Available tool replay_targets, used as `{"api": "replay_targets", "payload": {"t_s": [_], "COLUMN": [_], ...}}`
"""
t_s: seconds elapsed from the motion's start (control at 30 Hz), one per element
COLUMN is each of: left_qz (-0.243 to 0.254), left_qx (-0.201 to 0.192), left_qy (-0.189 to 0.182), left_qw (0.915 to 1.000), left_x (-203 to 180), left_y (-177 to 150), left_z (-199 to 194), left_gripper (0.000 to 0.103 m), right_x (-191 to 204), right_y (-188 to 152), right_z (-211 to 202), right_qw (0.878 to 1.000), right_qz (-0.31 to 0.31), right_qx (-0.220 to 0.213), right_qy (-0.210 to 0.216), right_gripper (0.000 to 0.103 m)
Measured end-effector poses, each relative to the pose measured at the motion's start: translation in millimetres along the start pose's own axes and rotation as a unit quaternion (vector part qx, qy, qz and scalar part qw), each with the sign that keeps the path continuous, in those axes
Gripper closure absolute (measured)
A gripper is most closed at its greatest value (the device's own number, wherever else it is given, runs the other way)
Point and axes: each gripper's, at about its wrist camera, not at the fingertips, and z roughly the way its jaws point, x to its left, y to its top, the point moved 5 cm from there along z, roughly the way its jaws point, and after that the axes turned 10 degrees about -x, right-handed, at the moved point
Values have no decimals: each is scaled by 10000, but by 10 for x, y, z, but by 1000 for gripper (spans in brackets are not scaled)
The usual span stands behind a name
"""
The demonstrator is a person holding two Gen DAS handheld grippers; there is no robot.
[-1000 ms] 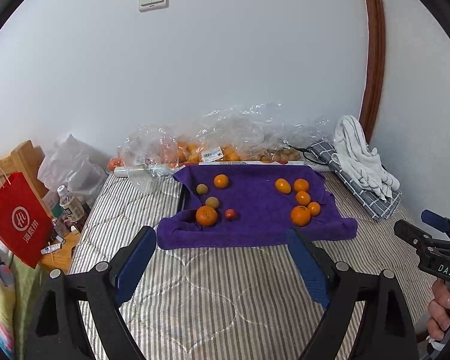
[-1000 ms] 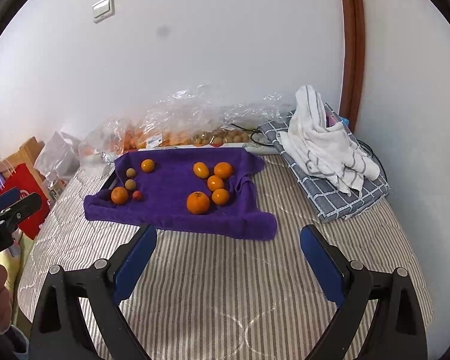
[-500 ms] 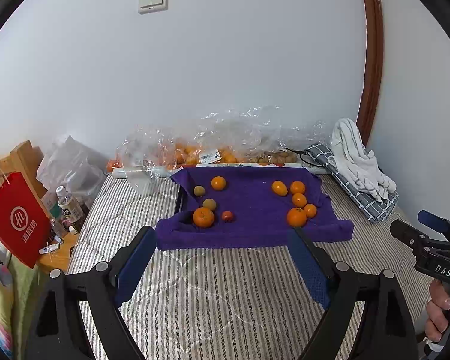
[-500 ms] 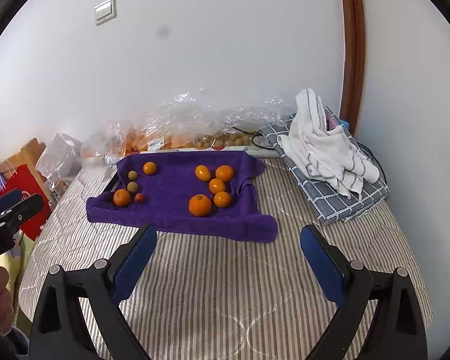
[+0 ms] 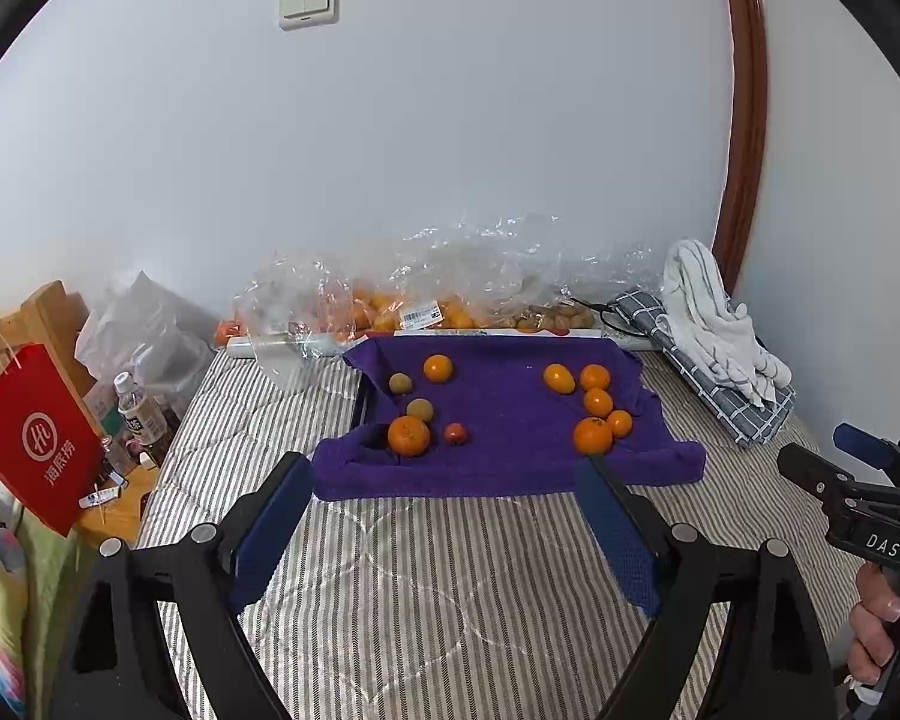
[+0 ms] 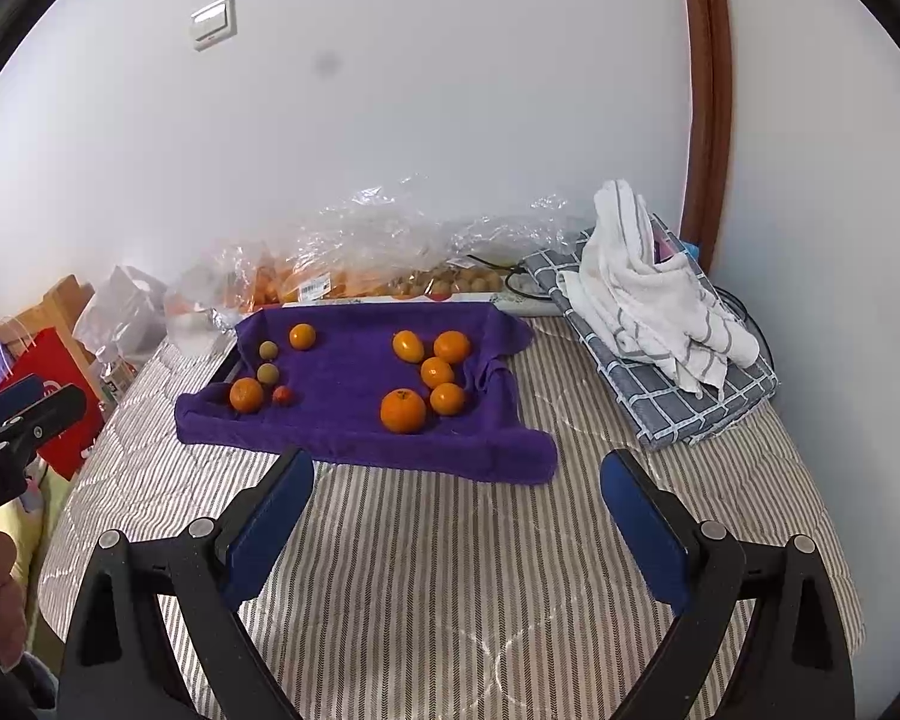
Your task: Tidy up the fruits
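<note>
Both my left gripper and right gripper gape empty; I'd approach the purple towel's oranges low, straddling one.

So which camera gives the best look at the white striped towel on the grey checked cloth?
The right wrist view: the white striped towel sits large and nearly whole on the grey checked cloth, stripes clear. The left wrist view shows the same towel smaller, squeezed toward the right edge by the door frame.
</note>
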Motion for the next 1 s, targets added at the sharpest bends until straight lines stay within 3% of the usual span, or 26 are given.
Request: {"api": "replay_targets", "payload": {"t_s": [1.0], "left_qz": [-120], "left_qx": [-79], "left_qy": [16], "left_qw": [9999], "left_x": [69], "left_y": [28], "left_z": [-60], "left_gripper": [14], "right_x": [66], "right_y": [16], "right_z": [-9], "right_qw": [9999], "right_qz": [-150], "right_qx": [-37], "right_qy": [18], "right_gripper": [7]}}
